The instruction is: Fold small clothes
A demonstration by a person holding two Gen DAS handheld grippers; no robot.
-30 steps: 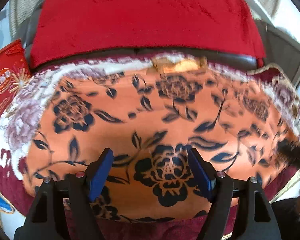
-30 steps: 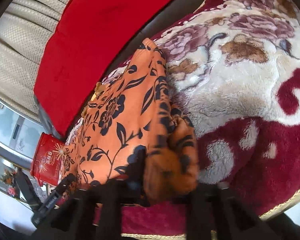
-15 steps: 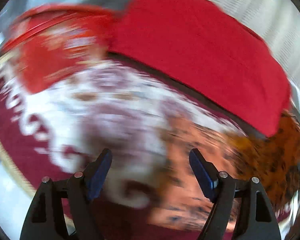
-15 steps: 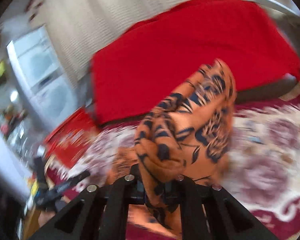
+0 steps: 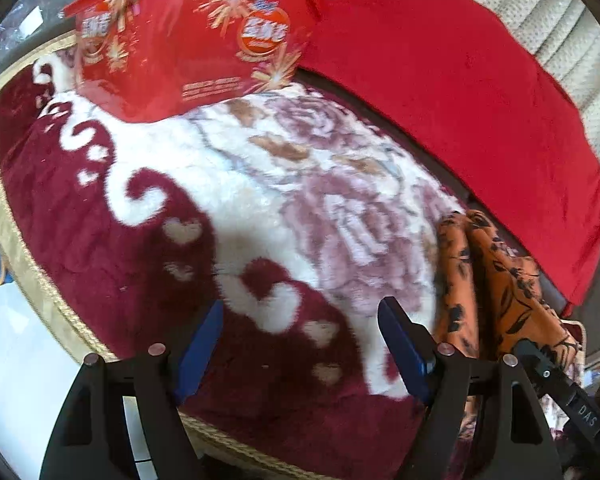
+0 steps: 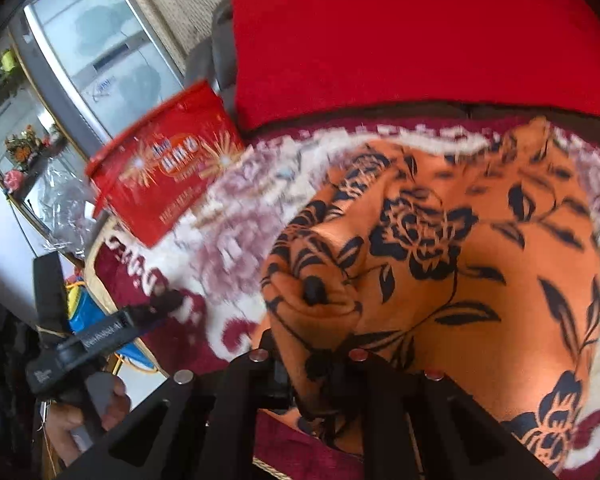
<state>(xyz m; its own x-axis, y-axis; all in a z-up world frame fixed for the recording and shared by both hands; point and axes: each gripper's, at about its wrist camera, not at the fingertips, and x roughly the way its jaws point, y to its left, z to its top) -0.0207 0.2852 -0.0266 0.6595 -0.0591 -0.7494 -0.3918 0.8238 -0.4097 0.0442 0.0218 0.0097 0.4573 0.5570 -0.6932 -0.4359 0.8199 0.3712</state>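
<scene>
Two tools at work, only one loaded. At far left, a red snack box (image 5: 188,40) sitting on the plush floral blanket (image 5: 260,200), now filling the upper left of the left wrist view; a second ago, barely peeking in at the edge.

Next over, the left gripper (image 5: 300,312), blue pads wide apart, holding nothing, hovering above bare blanket. A second ago, looking straight down on the orange cloth spread flat. Swung away leftward since, clearing room.

Further right, the orange floral garment (image 5: 496,280), no longer flat: gathered into upright folds at the right edge of that view, and draped in a doubled hump over the blanket in the right wrist view (image 6: 440,240). At its near edge, the right gripper (image 6: 312,364), fingers closed tight on a bunched hem, as in both earlier pictures. Behind, farthest right, the red cushion (image 5: 440,80).

Reads as one side being carried over the other: first fold probably under way, not yet laid down. Likely needs lowering and smoothing next, with the free left tool to pin or straighten the crease.
</scene>
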